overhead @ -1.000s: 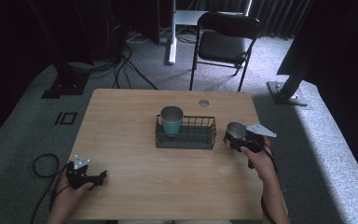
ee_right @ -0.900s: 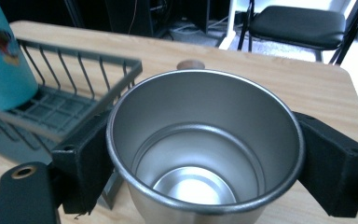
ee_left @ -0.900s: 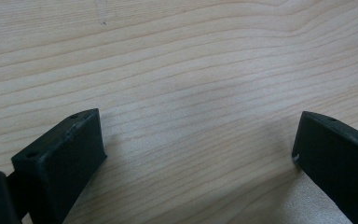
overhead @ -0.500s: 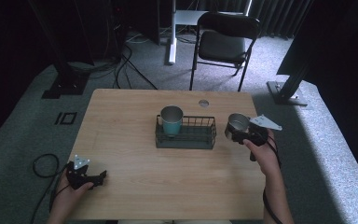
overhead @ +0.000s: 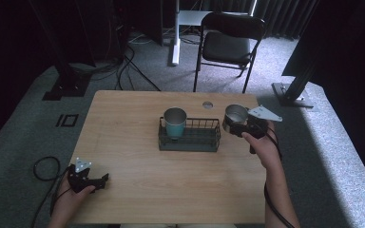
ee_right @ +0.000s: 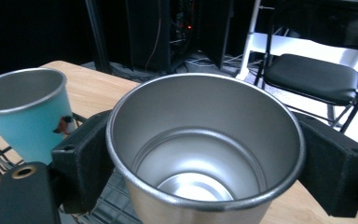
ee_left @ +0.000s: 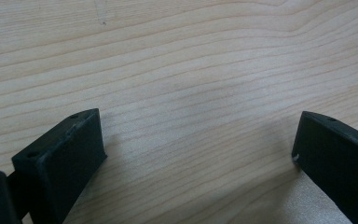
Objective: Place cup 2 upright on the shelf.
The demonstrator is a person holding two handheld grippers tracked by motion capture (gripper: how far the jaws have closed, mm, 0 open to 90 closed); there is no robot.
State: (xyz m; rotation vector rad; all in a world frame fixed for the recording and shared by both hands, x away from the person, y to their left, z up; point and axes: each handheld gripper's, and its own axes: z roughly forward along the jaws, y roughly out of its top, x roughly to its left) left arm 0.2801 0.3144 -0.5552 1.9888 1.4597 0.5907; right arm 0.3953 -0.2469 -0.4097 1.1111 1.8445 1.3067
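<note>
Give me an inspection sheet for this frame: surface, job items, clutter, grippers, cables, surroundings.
Surface: wooden table, small round hole near far edge.
Job items: blue cup upright in wire basket; steel cup empty, held right of the basket.
Clutter: nothing seen.
Grippers: left gripper open, low at the near left corner; right gripper shut on steel cup.
Cables: cable loop on floor at left.
Surroundings: folding chair, carpet, dark stands.
</note>
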